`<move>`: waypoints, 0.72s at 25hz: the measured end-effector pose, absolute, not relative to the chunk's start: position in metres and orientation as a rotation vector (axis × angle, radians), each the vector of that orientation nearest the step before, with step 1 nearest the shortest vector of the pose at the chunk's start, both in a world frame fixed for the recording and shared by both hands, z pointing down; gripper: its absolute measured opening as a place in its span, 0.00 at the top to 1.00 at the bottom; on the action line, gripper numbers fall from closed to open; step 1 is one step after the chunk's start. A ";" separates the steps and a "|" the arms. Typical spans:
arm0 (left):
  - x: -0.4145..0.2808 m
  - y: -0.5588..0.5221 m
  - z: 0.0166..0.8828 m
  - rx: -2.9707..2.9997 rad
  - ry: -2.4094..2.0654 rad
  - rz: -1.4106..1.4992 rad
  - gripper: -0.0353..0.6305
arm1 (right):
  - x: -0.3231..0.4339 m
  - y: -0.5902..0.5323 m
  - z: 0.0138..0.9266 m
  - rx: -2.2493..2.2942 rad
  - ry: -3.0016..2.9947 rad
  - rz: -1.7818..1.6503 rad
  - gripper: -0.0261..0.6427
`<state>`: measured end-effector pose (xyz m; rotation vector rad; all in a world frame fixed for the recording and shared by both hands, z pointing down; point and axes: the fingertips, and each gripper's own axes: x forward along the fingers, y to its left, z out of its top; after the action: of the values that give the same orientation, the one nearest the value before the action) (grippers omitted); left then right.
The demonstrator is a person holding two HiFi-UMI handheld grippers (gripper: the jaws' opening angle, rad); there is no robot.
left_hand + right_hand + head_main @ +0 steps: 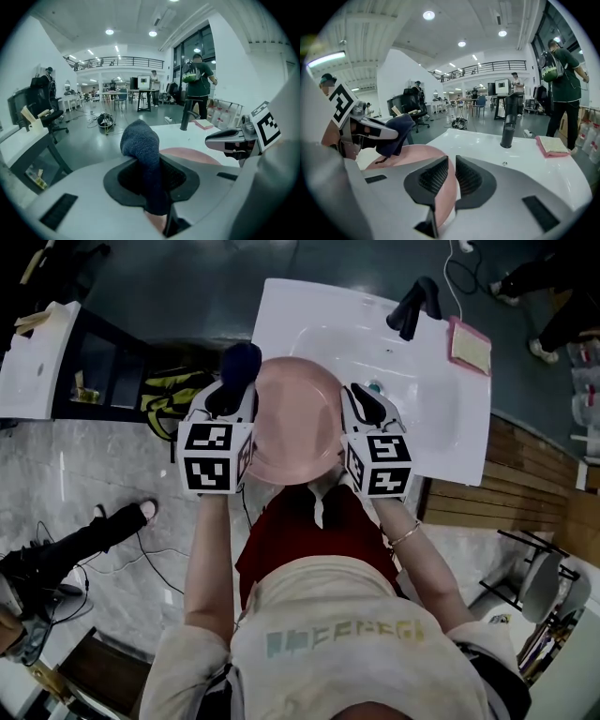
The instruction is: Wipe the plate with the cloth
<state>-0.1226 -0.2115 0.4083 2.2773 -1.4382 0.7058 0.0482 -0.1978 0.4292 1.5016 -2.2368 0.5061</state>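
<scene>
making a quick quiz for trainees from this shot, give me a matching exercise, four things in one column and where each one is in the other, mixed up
Things:
1. cloth
2. plate
3. faucet
4. pink pad

Places:
A. standing at the back of the sink
B. rim gripped in the jaws of the right gripper
C. lying on the sink's far right corner
D. gripped in the jaws of the left gripper

Pairs: 1-D, 2-B, 3-A, 4-C
</scene>
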 end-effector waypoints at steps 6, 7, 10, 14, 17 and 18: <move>-0.119 -0.212 0.386 2.333 -1.455 0.553 0.83 | 0.044 -0.194 0.393 1.540 -2.333 0.475 0.86; -0.120 -0.211 0.382 2.338 -1.461 0.532 0.83 | 0.042 -0.193 0.387 1.540 -2.358 0.463 0.86; -0.121 -0.208 0.370 2.355 -1.478 0.477 0.83 | 0.039 -0.188 0.367 1.554 -2.412 0.416 0.86; -0.124 -0.204 0.352 2.383 -1.497 0.401 0.83 | 0.038 -0.182 0.345 1.588 -2.465 0.346 0.87; -0.125 -0.200 0.341 2.404 -1.494 0.354 0.83 | 0.037 -0.175 0.333 1.610 -2.485 0.317 0.89; -0.126 -0.198 0.338 2.411 -1.493 0.343 0.83 | 0.037 -0.173 0.330 1.615 -2.488 0.309 0.89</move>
<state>-0.1260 -0.1982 0.3376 2.4111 -1.4930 0.3427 0.0369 -0.1730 0.3298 1.6154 -2.4882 0.3091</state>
